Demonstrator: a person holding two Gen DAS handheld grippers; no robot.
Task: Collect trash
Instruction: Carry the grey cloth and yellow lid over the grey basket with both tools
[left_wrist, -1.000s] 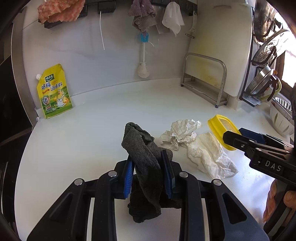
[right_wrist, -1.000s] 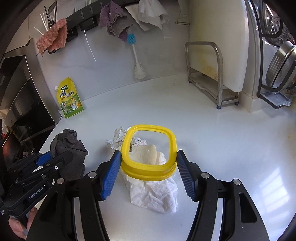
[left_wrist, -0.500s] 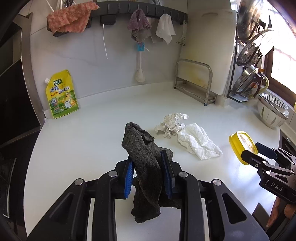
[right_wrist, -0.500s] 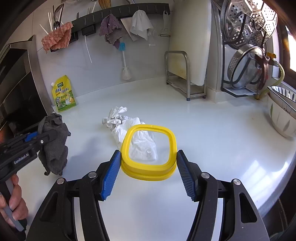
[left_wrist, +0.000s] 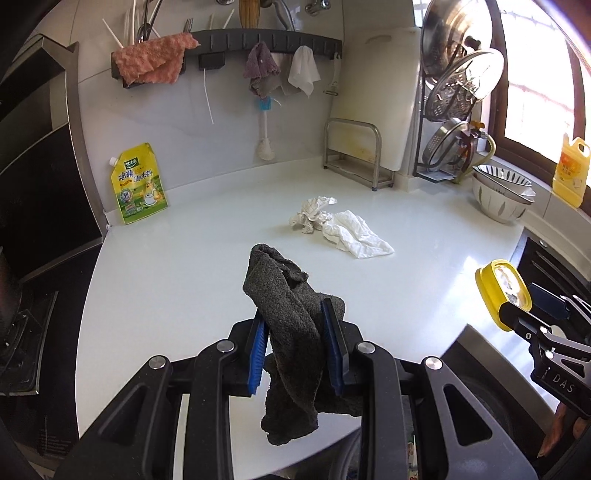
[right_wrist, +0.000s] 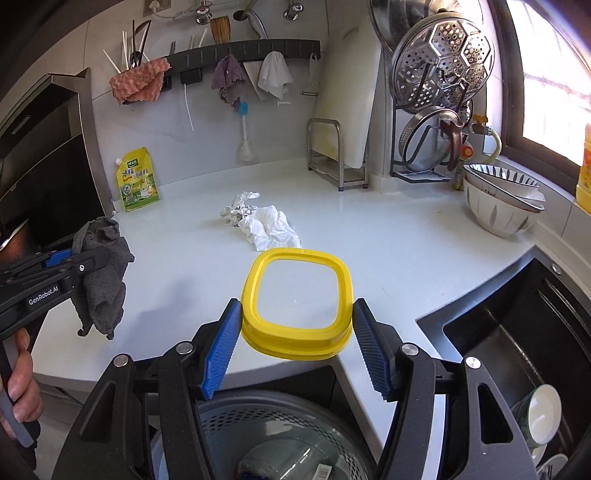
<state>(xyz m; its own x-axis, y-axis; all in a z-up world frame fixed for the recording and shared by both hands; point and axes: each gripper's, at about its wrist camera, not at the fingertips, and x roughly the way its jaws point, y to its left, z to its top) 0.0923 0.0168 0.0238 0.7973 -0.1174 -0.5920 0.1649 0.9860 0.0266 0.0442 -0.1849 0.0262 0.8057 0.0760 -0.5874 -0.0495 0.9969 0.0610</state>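
While left gripper (left_wrist: 297, 349) hides rag (left_wrist: 291, 332) middle, bin (right_wrist: 258, 443) contents blurred

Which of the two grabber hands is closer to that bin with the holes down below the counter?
Right. The right gripper, shut on the yellow lid, hangs directly above the perforated bin. The left gripper, holding the gray cloth, is off to the side over the counter.

A yellow seasoning pouch (left_wrist: 138, 184) leans against the wall on the table (left_wrist: 207, 258); stacked bowls (right_wrist: 502, 201) sit near a dark sink (right_wrist: 517, 332).
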